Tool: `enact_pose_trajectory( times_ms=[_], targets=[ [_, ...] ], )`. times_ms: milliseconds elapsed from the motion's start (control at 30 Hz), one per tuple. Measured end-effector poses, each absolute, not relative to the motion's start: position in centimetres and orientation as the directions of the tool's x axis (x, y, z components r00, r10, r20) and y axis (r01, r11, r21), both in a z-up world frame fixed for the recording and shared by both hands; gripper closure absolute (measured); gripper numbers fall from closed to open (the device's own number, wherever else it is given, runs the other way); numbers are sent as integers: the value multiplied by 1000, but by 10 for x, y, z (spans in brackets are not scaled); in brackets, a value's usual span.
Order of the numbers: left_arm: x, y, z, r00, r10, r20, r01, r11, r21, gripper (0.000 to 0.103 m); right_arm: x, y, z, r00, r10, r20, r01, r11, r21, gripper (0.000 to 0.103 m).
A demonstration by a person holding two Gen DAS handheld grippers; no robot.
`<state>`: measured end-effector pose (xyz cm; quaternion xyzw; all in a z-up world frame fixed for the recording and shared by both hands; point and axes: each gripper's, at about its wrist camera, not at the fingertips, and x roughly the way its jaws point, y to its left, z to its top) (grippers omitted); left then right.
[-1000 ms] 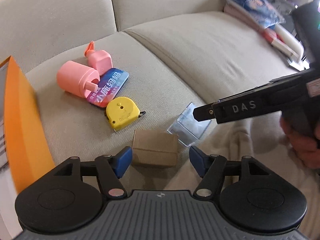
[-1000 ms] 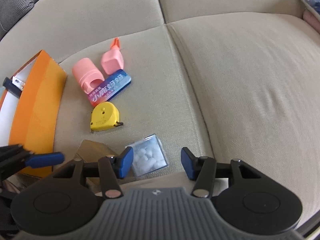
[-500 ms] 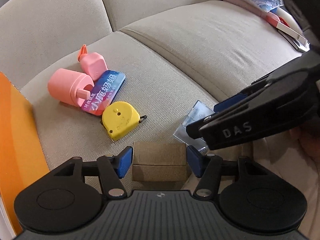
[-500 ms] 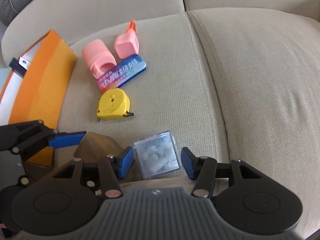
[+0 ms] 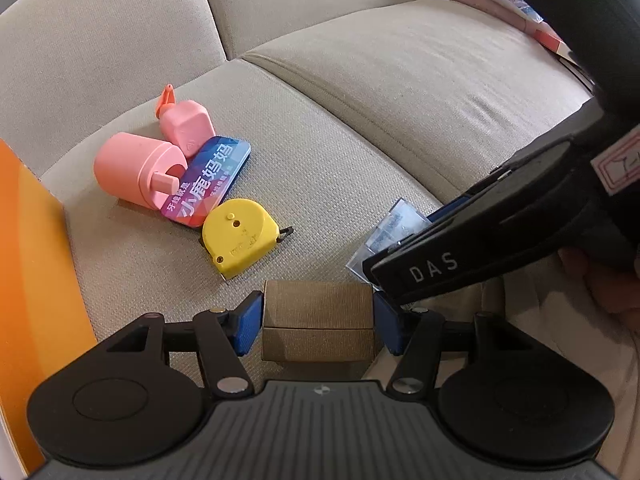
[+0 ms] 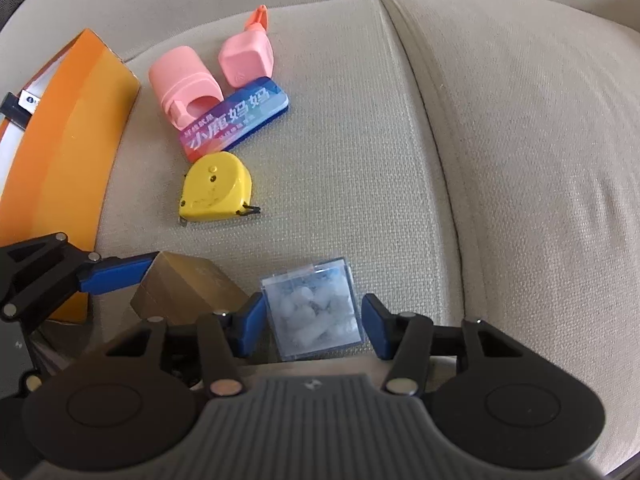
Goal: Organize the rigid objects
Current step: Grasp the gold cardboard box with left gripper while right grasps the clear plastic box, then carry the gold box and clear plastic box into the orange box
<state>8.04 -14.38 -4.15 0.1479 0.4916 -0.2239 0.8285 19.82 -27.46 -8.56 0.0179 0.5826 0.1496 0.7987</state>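
A brown cardboard box (image 5: 316,340) sits on the beige sofa seat. My left gripper (image 5: 318,308) is shut on it, and both blue pads touch its sides. A clear plastic box (image 6: 312,312) of white pieces lies flat just to its right. My right gripper (image 6: 313,306) straddles this box, open, with small gaps at both pads. Further back lie a yellow tape measure (image 5: 238,234), a blue-purple packet (image 5: 210,180), a pink bottle (image 5: 136,174) and a smaller pink bottle (image 5: 186,128).
An orange container (image 6: 68,140) stands at the left edge of the seat, close to the brown box. A seam between cushions (image 6: 436,140) runs to the right. Books and bags (image 5: 500,4) lie at the sofa's far right. A hand (image 5: 612,292) holds the right gripper.
The left jaws have narrowed onto the brown box, which now sits between the pads. The right gripper has sunk over the clear box, and the box has come between its fingers.
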Motion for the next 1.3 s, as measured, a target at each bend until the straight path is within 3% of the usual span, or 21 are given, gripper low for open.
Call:
enact_pose_trajectory(
  times_ms=[467, 767, 1033, 1300],
  targets=[
    [54, -67, 34, 497, -324, -805, 371, 918, -141, 36, 174, -266, -38, 401, 288, -870, -273, 944, 187, 52],
    [56, 9, 99, 612, -294, -734, 304, 944, -124, 36, 163, -178, 43, 440, 399, -804, -575, 813, 89, 52],
    [73, 79, 104, 630, -236, -740, 264, 961, -81, 36, 166, -83, 80, 400, 470, -787, -780, 625, -23, 52],
    [100, 129, 80, 601, -218, -769, 230, 968, -95, 36, 187, -7, 75, 358, 470, -807, -887, 441, -136, 52]
  ],
)
